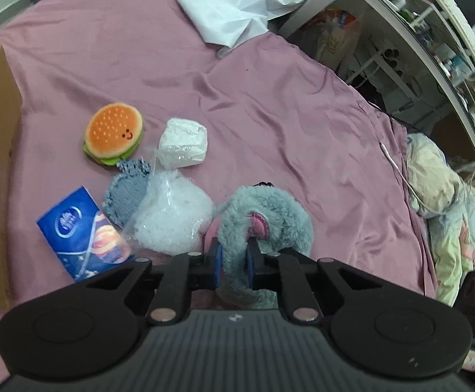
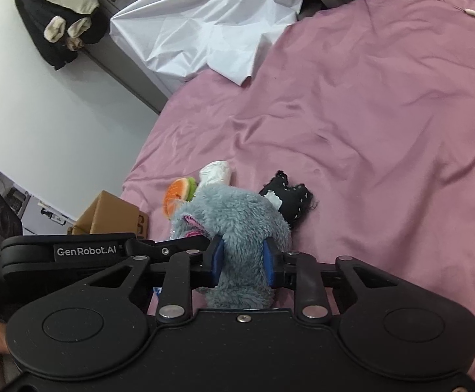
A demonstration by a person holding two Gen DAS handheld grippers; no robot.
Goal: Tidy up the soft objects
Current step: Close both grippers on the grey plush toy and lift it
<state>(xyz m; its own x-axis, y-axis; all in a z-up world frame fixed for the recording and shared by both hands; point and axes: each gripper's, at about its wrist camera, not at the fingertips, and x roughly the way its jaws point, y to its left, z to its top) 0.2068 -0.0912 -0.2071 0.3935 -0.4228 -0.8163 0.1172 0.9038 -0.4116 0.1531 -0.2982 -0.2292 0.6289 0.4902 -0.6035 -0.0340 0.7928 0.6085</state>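
1 grey plush toy (image 1: 270,209), 2 grippers' jaws clamped on it.

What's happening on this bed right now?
A person with a gripper in each hand is sorting soft things on a pink bedsheet. Both the left gripper and the right gripper are clamped on the same grey plush toy. A burger plush, a white pouch, a bubble-wrap bag and a blue tissue pack lie untouched beside it.
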